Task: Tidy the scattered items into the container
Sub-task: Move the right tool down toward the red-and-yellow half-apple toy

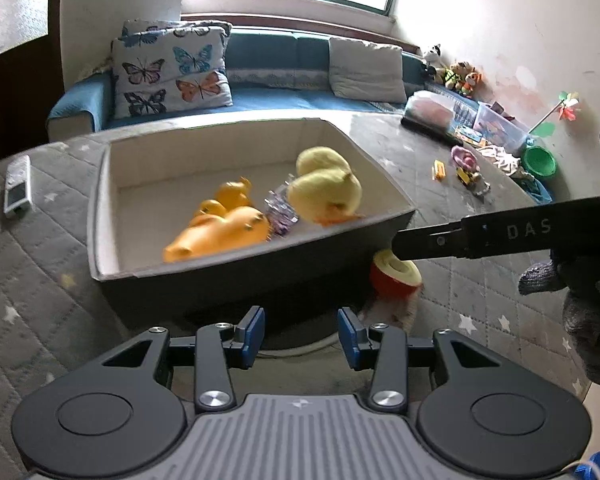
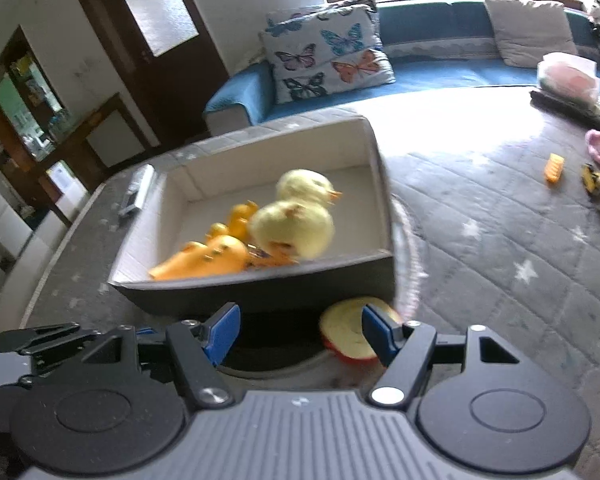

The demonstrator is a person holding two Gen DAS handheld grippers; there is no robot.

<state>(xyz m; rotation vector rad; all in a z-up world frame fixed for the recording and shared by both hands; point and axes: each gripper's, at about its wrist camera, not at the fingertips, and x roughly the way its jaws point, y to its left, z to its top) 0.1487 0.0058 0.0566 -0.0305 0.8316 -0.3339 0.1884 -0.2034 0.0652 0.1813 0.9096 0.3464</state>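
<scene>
A dark box with a pale lining [image 1: 112, 216] [image 2: 386, 216] stands on the grey mat. Inside lie a yellow plush duck [image 1: 326, 188] [image 2: 296, 216], an orange rubber toy [image 1: 220, 232] [image 2: 208, 258] and a small purple item [image 1: 280, 212]. A halved red apple toy [image 1: 396, 274] [image 2: 346, 334] lies on the mat by the box's near right corner. My left gripper [image 1: 302, 334] is open and empty in front of the box. My right gripper [image 2: 302, 334] is open; its right finger [image 2: 380, 334] overlaps the apple half. The right gripper also shows in the left wrist view [image 1: 432, 240], above the apple.
A remote [image 1: 18, 186] lies left of the box. Small toys [image 1: 466, 168] [image 2: 554, 168] are scattered on the mat at the right, near a green bowl [image 1: 540, 160] and a clear bin [image 1: 498, 124]. A blue sofa with cushions [image 1: 172, 74] lines the back.
</scene>
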